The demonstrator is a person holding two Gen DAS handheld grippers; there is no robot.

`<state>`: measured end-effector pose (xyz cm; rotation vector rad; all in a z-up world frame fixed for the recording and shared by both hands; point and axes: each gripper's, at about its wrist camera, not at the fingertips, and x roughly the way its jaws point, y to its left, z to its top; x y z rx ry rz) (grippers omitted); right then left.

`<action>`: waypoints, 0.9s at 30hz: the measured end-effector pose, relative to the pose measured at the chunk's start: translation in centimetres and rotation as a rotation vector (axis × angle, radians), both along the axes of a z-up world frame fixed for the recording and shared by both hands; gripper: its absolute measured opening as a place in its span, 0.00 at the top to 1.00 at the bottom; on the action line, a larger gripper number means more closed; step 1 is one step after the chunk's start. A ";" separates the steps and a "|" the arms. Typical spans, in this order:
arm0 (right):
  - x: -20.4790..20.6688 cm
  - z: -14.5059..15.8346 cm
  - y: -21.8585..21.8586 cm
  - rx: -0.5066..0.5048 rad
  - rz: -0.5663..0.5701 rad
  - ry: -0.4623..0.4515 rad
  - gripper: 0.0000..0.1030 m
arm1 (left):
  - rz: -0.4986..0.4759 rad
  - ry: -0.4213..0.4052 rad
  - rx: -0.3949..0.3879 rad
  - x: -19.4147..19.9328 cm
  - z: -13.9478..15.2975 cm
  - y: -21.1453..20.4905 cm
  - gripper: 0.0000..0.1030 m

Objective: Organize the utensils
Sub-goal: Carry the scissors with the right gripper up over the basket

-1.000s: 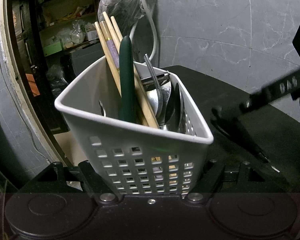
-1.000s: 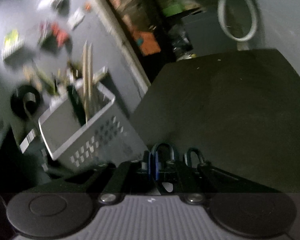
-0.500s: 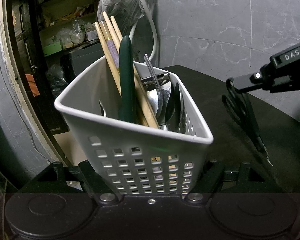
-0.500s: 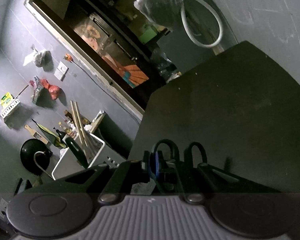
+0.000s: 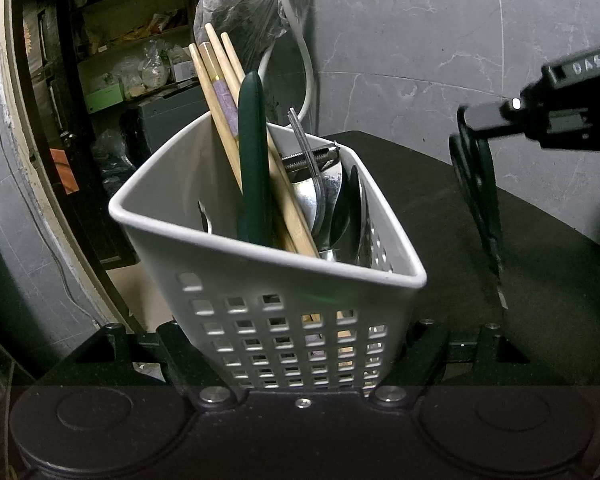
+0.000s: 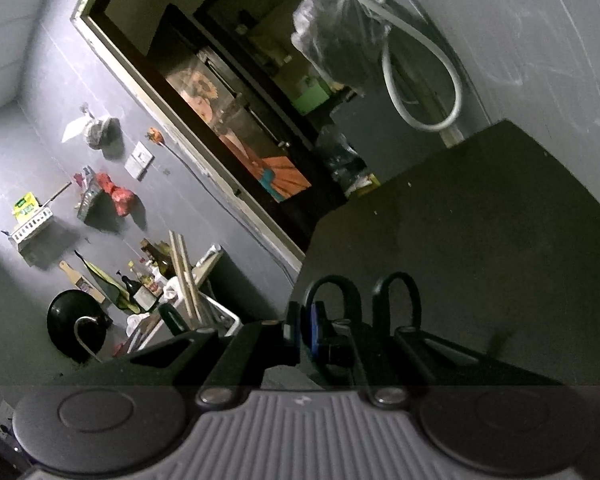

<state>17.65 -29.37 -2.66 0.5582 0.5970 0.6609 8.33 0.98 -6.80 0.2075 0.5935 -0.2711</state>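
Grey marbled wall tiles (image 5: 440, 40) back a dark, matte tabletop (image 5: 440, 208); to the far left an open doorway (image 5: 112, 80) shows cluttered shelves. Directly ahead of the left gripper (image 5: 300, 344), clamped between its closed fingers, sits a white perforated basket (image 5: 284, 304), tilted slightly; the fingers press its lower side walls. Inside the basket, from left to right: wooden chopsticks (image 5: 220, 92) leaning back, a dark green handle (image 5: 253, 160) standing nearly upright, a metal peeler-like tool (image 5: 312, 156), and dark spoon bowls (image 5: 350, 208). Behind the basket hang a clear plastic bag (image 5: 240, 24) and a looped white hose (image 5: 306, 72). To the right of the basket, well apart from it, the right gripper (image 6: 338, 344) is closed on black scissors (image 5: 478, 200); they hang blade-down, the tip just above the tabletop; in the right wrist view their two handle loops stick up between the fingers.
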 end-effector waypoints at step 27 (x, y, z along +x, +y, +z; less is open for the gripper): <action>-0.4 11.0 3.2 -0.023 0.070 -0.315 0.95 | 0.001 0.000 0.000 0.0 0.0 0.0 0.24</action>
